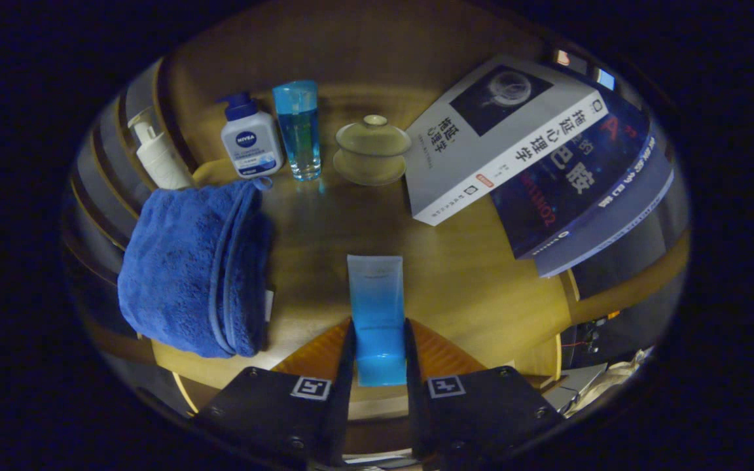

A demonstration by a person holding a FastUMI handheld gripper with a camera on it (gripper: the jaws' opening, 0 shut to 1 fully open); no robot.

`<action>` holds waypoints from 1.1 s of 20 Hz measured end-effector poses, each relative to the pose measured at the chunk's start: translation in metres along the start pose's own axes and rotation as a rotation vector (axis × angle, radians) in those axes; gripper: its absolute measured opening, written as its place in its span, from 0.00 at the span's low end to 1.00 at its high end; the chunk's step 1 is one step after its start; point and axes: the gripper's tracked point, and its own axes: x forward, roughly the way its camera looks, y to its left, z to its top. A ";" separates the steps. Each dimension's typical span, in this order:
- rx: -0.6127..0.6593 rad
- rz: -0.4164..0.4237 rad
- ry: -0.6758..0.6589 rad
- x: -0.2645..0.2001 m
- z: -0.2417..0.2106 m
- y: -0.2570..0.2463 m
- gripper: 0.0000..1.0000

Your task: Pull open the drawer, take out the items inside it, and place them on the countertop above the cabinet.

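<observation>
My gripper (380, 347) is shut on a blue tube (377, 307), both fingers pressing its lower end; the tube's pale crimped end points ahead over the wooden countertop (468, 275). The tube hangs just above or on the countertop; I cannot tell which. Left of the fingers lies a folded blue towel (194, 261).
Along the back of the countertop stand a white pump bottle (158, 154), a white bottle with a blue cap (249, 140), a blue glass (300, 127) and a lidded tea bowl on a saucer (372, 150). A white book (501, 131) lies on dark books (586, 190) at the right.
</observation>
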 end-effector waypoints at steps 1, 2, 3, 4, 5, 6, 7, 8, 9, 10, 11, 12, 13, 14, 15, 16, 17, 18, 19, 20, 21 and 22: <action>-0.001 0.006 -0.016 0.002 0.002 0.001 0.41; 0.002 0.013 -0.032 0.001 0.006 0.003 0.43; 0.010 0.021 -0.047 -0.003 0.008 0.003 0.51; 0.016 0.034 -0.064 -0.006 0.010 0.005 0.59; 0.018 0.039 -0.079 -0.010 0.011 0.005 0.59; 0.021 0.046 -0.098 -0.015 0.012 0.005 0.60; 0.022 0.049 -0.122 -0.019 0.013 0.004 0.60; 0.025 0.045 -0.147 -0.024 0.014 0.003 0.60; 0.029 0.041 -0.171 -0.029 0.014 0.001 0.60; 0.032 0.035 -0.194 -0.034 0.013 -0.002 0.60; 0.037 0.028 -0.216 -0.040 0.012 -0.005 0.60; 0.045 0.025 -0.234 -0.046 0.012 -0.007 0.60; 0.053 0.024 -0.249 -0.050 0.010 -0.008 0.60; 0.058 0.019 -0.263 -0.054 0.008 -0.011 0.60; 0.057 0.010 -0.274 -0.059 0.006 -0.013 0.60; 0.058 0.006 -0.294 -0.064 0.005 -0.015 0.60; 0.067 0.014 -0.319 -0.069 0.006 -0.013 0.60; 0.077 0.025 -0.350 -0.075 0.007 -0.011 0.60; 0.084 0.030 -0.378 -0.080 0.005 -0.011 0.60; 0.088 0.022 -0.403 -0.085 0.004 -0.013 0.60; 0.087 0.017 -0.431 -0.090 0.000 -0.013 0.60; 0.084 0.016 -0.464 -0.095 -0.003 -0.013 0.60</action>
